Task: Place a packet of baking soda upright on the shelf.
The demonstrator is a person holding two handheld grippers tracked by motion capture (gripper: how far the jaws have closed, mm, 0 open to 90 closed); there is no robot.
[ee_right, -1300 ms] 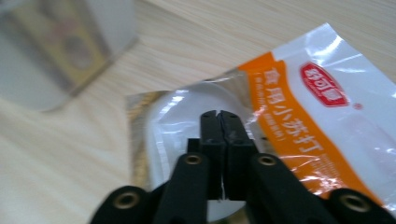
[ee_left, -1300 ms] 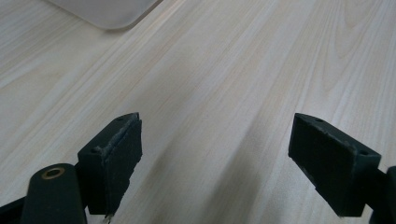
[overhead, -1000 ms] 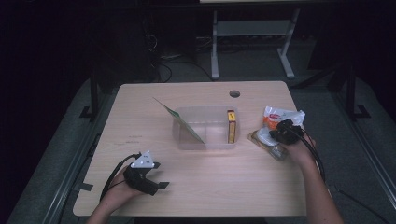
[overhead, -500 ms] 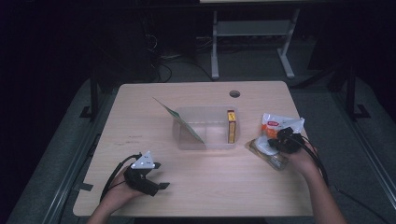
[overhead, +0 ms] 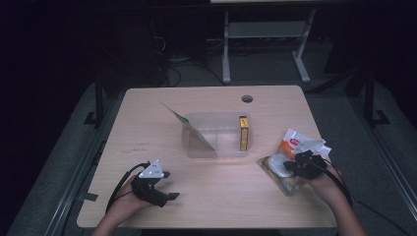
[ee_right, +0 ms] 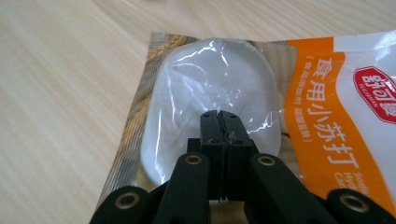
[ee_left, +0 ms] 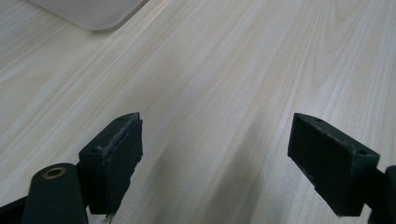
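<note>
My right gripper (ee_right: 219, 114) is sitting low centre of its own view, jaws pressed together with nothing between them, over a clear-wrapped white packet (ee_right: 210, 102). An orange-and-white sachet (ee_right: 345, 107) is overlapping that packet's right edge. In the high view both are lying lower right on the table (overhead: 211, 201). My left gripper (overhead: 169, 194), lower left, is resting with jaws wide apart, empty.

The clear packet (ee_right: 205, 107) shows a white lump inside and a wheat-brown printed edge. Over it lies a white pouch (ee_right: 355, 107) with an orange band and a red oval badge (white lettering). Both grippers' jaws are black. The table (overhead: 162, 132) is pale wood-grain, the bin (overhead: 216, 142) translucent, holding a yellow box (overhead: 243, 132).
</note>
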